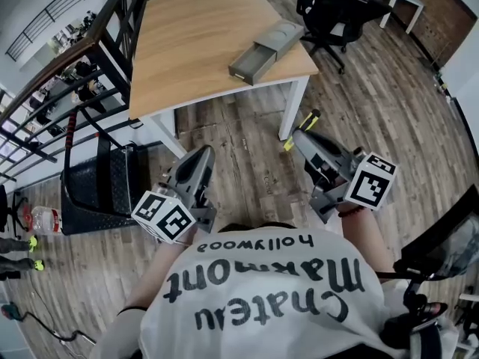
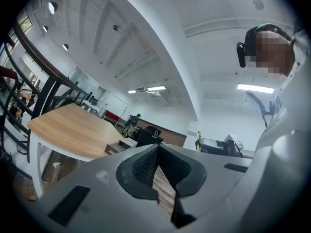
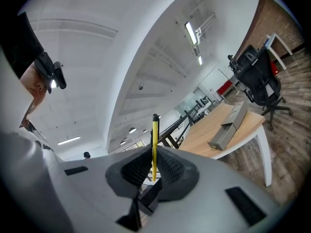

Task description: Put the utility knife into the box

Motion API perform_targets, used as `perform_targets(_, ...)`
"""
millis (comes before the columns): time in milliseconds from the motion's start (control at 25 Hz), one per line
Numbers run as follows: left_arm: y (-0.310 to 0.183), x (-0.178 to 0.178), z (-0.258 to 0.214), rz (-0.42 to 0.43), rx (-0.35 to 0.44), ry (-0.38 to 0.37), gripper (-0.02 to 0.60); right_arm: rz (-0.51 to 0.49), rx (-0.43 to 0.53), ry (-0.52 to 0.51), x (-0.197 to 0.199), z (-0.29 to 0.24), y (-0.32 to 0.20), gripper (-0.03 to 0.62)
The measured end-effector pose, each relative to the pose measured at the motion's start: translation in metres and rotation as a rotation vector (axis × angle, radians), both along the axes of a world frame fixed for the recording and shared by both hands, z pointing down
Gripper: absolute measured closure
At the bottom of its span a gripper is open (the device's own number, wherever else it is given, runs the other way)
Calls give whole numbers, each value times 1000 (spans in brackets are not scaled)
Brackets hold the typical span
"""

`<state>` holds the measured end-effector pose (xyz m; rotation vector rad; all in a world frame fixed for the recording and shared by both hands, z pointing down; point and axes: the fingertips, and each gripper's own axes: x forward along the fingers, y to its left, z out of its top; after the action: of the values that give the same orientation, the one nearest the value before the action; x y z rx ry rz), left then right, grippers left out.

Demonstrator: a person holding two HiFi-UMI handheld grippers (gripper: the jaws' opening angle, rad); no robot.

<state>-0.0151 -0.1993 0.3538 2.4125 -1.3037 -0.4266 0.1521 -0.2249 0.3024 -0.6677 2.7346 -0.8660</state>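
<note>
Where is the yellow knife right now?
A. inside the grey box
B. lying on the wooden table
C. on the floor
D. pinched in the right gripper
D: in the right gripper view the yellow utility knife stands pinched between the jaws of the right gripper, while the grey box sits apart from it on the table.

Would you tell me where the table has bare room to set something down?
The whole wooden tabletop left of and behind the grey box is bare. Only the near right corner, where the box lies, is taken.
</note>
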Motion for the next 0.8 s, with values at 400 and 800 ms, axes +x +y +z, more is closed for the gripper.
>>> perform_targets(400,7,-7,10,-2,-55,-60,575,8,-55,-39,4,18,2,562)
perform_targets(800,-62,1,24,93,-43,-8,575,91,-60,-22,15,29,-38,562)
